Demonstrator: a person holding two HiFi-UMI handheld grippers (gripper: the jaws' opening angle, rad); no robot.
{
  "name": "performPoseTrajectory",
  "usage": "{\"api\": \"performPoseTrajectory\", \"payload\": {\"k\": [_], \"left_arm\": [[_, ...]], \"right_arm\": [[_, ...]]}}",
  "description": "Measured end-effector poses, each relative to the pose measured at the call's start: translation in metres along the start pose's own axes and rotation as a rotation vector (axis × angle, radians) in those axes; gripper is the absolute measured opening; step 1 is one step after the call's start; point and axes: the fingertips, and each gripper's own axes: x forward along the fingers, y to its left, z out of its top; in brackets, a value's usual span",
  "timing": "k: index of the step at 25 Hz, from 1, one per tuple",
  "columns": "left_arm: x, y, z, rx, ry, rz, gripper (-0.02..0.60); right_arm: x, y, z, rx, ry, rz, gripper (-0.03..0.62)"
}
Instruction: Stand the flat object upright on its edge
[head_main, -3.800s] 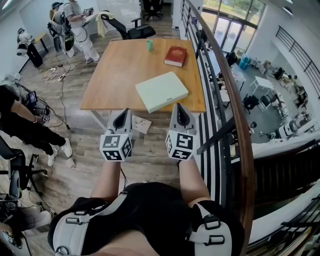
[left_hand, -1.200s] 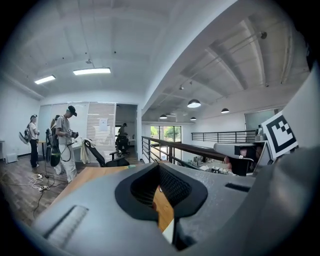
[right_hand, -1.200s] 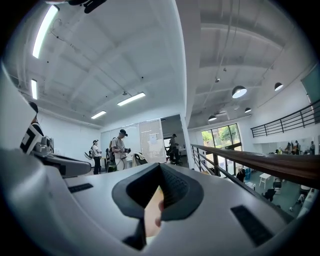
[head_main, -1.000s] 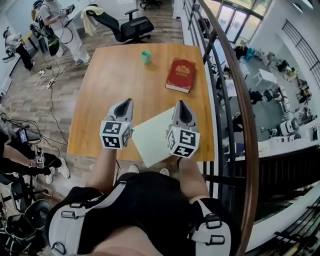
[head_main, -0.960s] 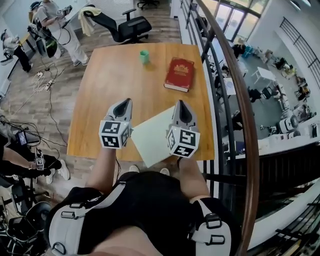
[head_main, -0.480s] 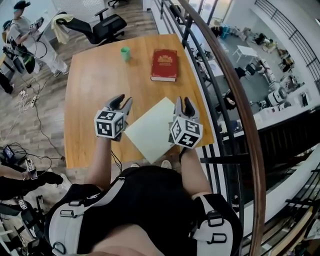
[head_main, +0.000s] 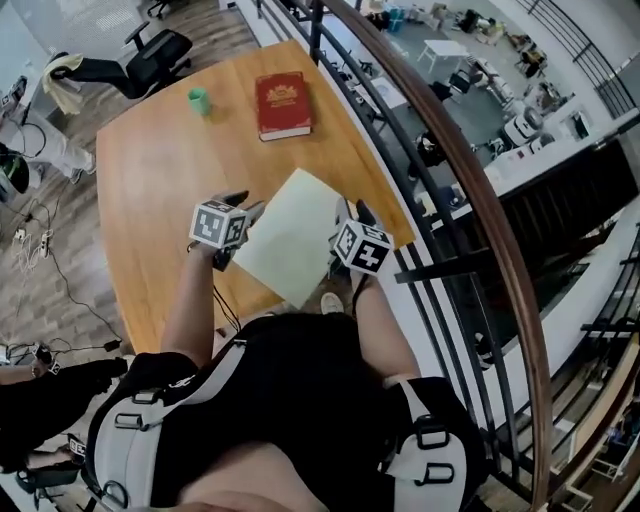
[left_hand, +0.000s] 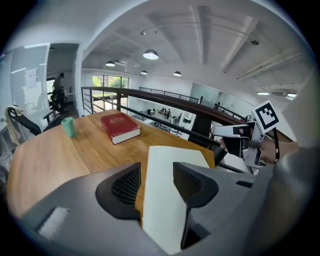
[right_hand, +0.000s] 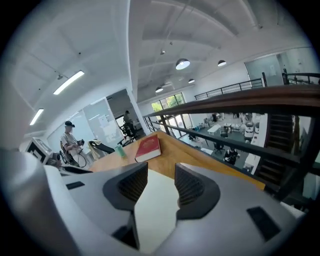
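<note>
Tutor: Both grippers, shut a second ago, are now opening their jaws. The left gripper (head_main: 243, 203) and right gripper (head_main: 354, 213) are flanking the pale board (head_main: 290, 235). It shows between each pair of pads, and neither pair is pressing it.
Student: Where is the board lying?
Tutor: Flat on the table (head_main: 150, 190), with its near corner overhanging the edge; only the head view is showing that. Farther off are lying the red book (head_main: 283, 104) and the green cup (head_main: 199, 99), whose inside cannot be seen. Only the right gripper view is showing a person in a cap (right_hand: 70, 140) beyond.
</note>
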Motion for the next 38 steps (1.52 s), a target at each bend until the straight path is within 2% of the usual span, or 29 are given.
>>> {"api": "performPoseTrajectory", "payload": {"k": [6, 11, 17, 22, 29, 32, 35, 38], "left_arm": [[0.05, 0.0, -0.031, 0.03, 0.151, -0.072, 0.201], [0.078, 0.015, -0.059, -0.042, 0.233, -0.095, 0.22], [0.094, 0.014, -0.082, -0.126, 0.312, -0.176, 0.23], [0.101, 0.012, -0.089, -0.223, 0.345, -0.251, 0.23], [0.104, 0.008, -0.089, -0.178, 0.352, -0.235, 0.222], [0.1, 0.006, -0.087, -0.162, 0.354, -0.21, 0.215], [0.09, 0.004, -0.082, -0.158, 0.332, -0.194, 0.213], [0.072, 0.009, -0.071, -0.171, 0.271, -0.19, 0.213]], "right_arm": [[0.009, -0.029, -0.075, 0.082, 0.182, -0.039, 0.177], [0.017, -0.052, -0.12, 0.122, 0.313, -0.075, 0.199], [0.021, -0.056, -0.153, 0.291, 0.401, -0.039, 0.202], [0.028, -0.059, -0.158, 0.331, 0.417, -0.007, 0.209], [0.033, -0.064, -0.162, 0.333, 0.542, 0.065, 0.216], [0.034, -0.062, -0.159, 0.331, 0.58, 0.061, 0.205], [0.03, -0.055, -0.15, 0.302, 0.574, 0.056, 0.202], [0.031, -0.042, -0.125, 0.236, 0.525, 0.09, 0.202]]}}
